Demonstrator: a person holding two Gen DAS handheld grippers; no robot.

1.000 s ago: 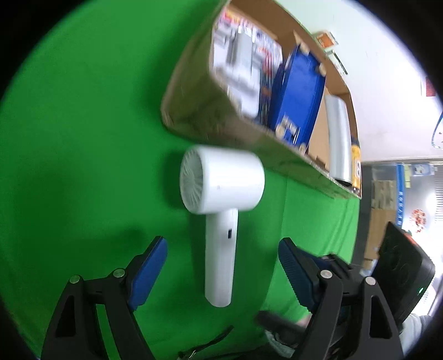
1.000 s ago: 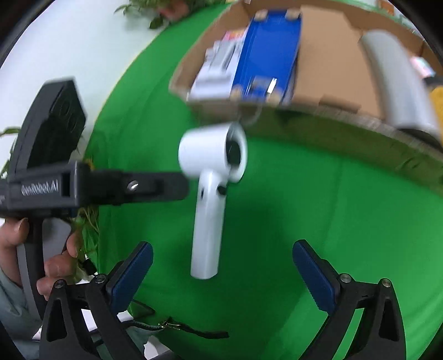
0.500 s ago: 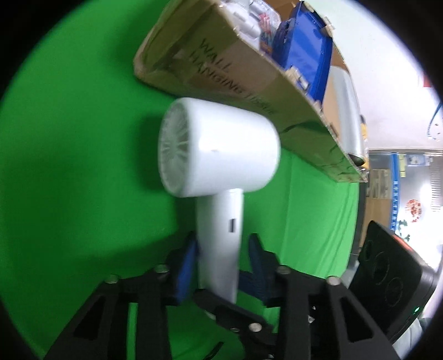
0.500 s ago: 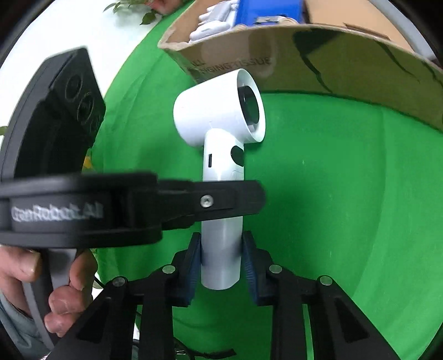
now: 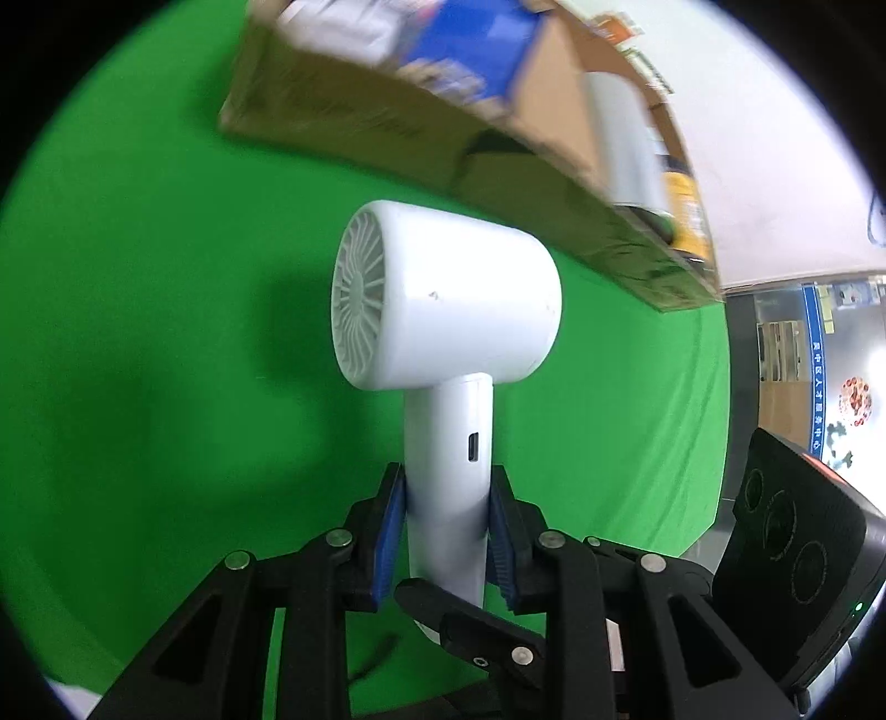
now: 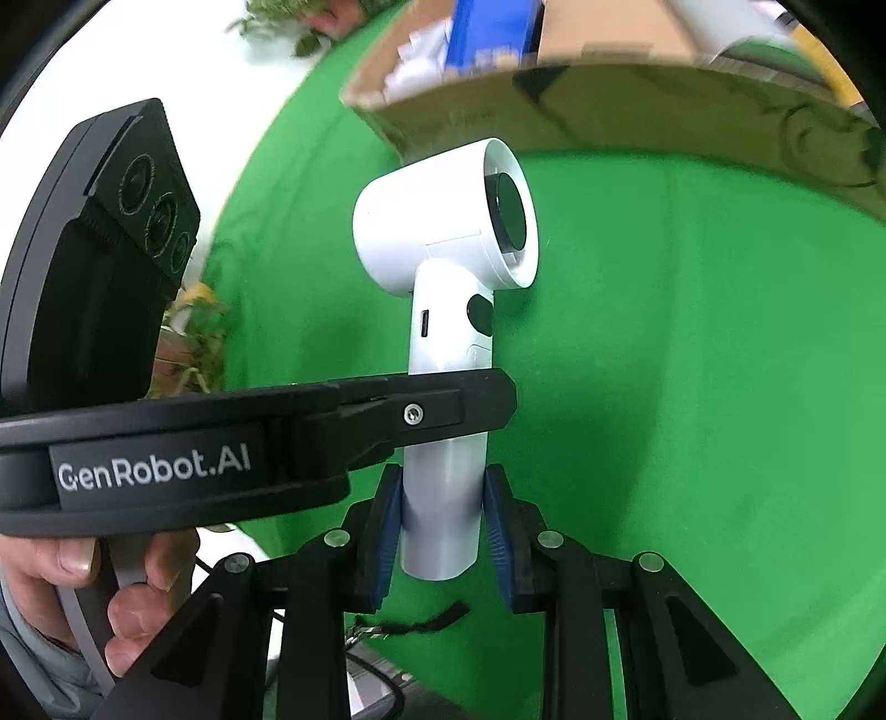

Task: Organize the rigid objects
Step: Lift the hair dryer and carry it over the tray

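Observation:
A white hair dryer point(image 5: 448, 299) is held upright-tilted above the green cloth point(image 5: 138, 332), handle toward me. My left gripper point(image 5: 447, 498) is shut on the middle of its handle, blue pads pressing both sides. In the right wrist view the dryer point(image 6: 443, 221) shows its nozzle and a dark button, and my right gripper point(image 6: 442, 498) is shut on the handle's lower end. A black finger point(image 6: 421, 412) of the left gripper crosses the handle just above. The open cardboard box point(image 5: 387, 133) lies just beyond the dryer's head.
The box point(image 6: 609, 105) holds a blue flat case point(image 5: 470, 50), a white package, a silver cylinder point(image 5: 620, 133) and a yellow item. A person's hand point(image 6: 83, 565) grips the left tool. Plants point(image 6: 194, 332) stand left of the cloth; a white floor lies beyond.
Both grippers were open around the dryer lying on the cloth; both closed on its handle. Since then the dryer has come up off the cloth and the box edge has shifted in view.

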